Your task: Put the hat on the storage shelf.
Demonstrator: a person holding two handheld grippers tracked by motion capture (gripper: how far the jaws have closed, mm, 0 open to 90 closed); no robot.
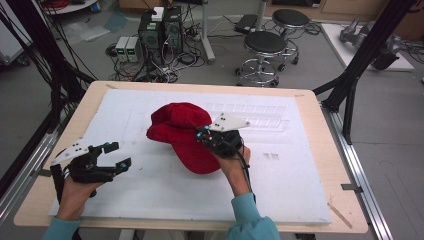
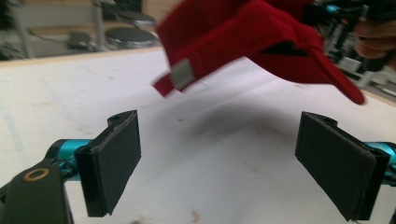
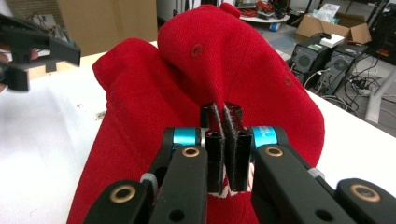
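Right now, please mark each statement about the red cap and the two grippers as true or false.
1. The right gripper is shut on the red baseball cap. True.
2. The left gripper holds the cap's strap. False: its jaws stand open and empty, apart from the cap.
3. The cap lies flat on the white foam board. False: in the left gripper view it hangs above the board.
4. Two black stools stand beyond the table. True.
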